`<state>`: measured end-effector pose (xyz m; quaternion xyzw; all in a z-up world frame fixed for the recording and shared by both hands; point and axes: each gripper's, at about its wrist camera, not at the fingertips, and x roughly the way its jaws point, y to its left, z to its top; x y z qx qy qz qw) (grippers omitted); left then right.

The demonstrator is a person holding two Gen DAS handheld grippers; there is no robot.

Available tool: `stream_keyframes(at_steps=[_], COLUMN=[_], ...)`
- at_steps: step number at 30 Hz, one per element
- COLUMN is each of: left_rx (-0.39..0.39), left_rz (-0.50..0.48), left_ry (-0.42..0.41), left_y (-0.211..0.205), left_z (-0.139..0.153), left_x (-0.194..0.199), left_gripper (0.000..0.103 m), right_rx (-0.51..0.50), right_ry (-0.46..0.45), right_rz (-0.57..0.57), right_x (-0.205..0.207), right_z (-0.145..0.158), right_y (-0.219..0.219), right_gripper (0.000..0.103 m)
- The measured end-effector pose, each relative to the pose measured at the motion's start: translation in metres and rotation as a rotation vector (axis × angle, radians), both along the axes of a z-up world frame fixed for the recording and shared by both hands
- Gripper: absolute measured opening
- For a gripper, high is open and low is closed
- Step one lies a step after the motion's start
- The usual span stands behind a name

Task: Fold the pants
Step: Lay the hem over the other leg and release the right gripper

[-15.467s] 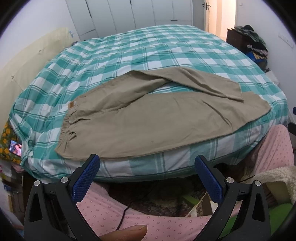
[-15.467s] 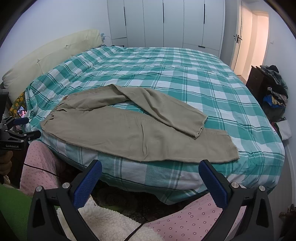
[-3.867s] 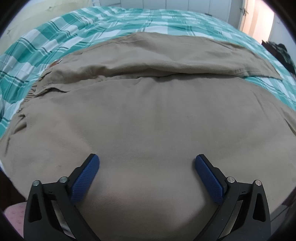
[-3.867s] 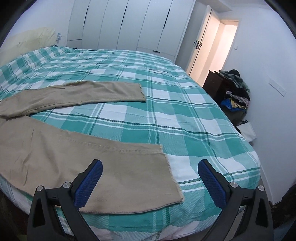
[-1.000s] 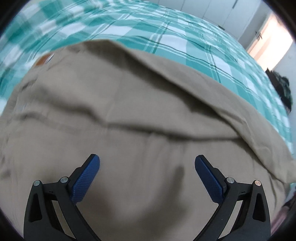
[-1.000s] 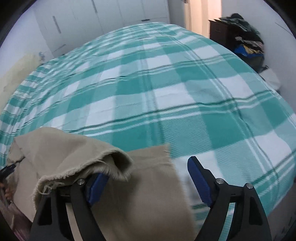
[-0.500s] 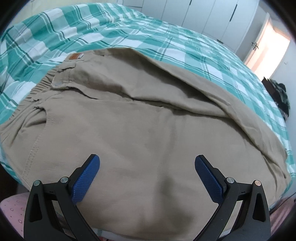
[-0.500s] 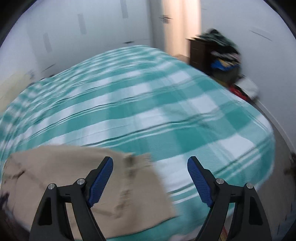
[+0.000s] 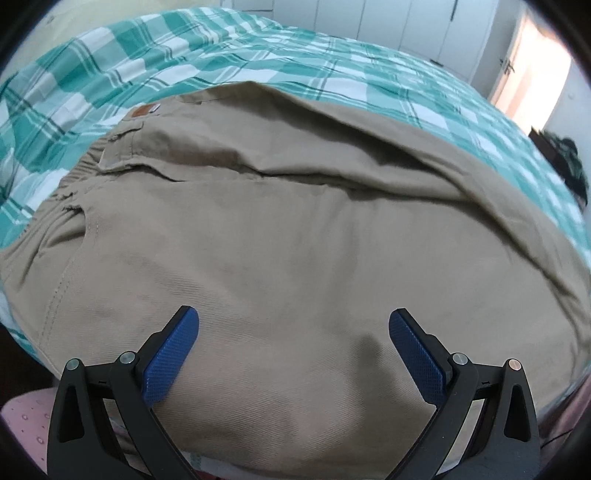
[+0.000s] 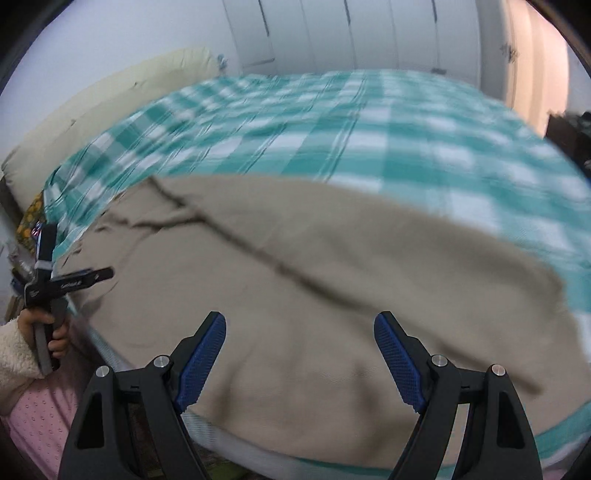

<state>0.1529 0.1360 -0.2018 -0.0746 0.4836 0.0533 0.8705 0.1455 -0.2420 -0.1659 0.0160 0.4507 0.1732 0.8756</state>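
Left wrist view showed the pants (image 9: 295, 229) spread across the near edge of the bed (image 9: 229, 62), filling most of the frame. The waistband lay toward 9 o'clock, with a small brown label (image 9: 142, 110) at about 11 o'clock. One leg lay folded over the other, its upper edge running from 12 o'clock down toward 3 o'clock, and a long crease crossed the middle of the cloth. The left hand-held gripper (image 9: 293, 328) hovered over the pants at 6 o'clock, its blue pads (image 9: 170, 354) spread wide apart with nothing between them. The green and white checked cover of the bed showed beyond the cloth from 9 to 2 o'clock. White wardrobe doors (image 9: 413, 26) stood at 1 o'clock.

The right wrist view was blurred by motion. There the pants (image 10: 332, 295) lay across the near part of the bed (image 10: 369, 122), the leg ends reaching toward 3 o'clock. The right hand-held gripper (image 10: 300, 332) sat low at 6 o'clock above the cloth, its fingers also spread apart and empty. At 9 o'clock the left hand-held gripper (image 10: 99, 275) appeared side on, held in the person's hand (image 10: 55, 328) just beside the waist end of the pants. A pale pillow (image 10: 110, 96) lay at 10 o'clock against the wall.
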Motion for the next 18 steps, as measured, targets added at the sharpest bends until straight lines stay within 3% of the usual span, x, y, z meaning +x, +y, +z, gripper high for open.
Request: stream_keyframes(at_steps=[3, 5, 18], left_rx=[0.053, 0.077, 0.089], left_rz=[-0.026, -0.036, -0.042], left_ry=[0.011, 0.019, 0.029], left_y=[-0.007, -0.009, -0.011], left_z=[-0.003, -0.005, -0.006], left_x=[-0.001, -0.002, 0.000], left_gripper=[0.103, 0.103, 0.103], right_rx=[0.011, 0.044, 0.115], right_ry=[0.096, 0.104, 0.090], right_rz=[-0.025, -0.060, -0.244], right_x=[-0.003, -0.011, -0.012], right_z=[-0.033, -0.045, -0.034], right_y=[0.006, -0.003, -0.069], right_gripper=[0.082, 0.082, 0.080])
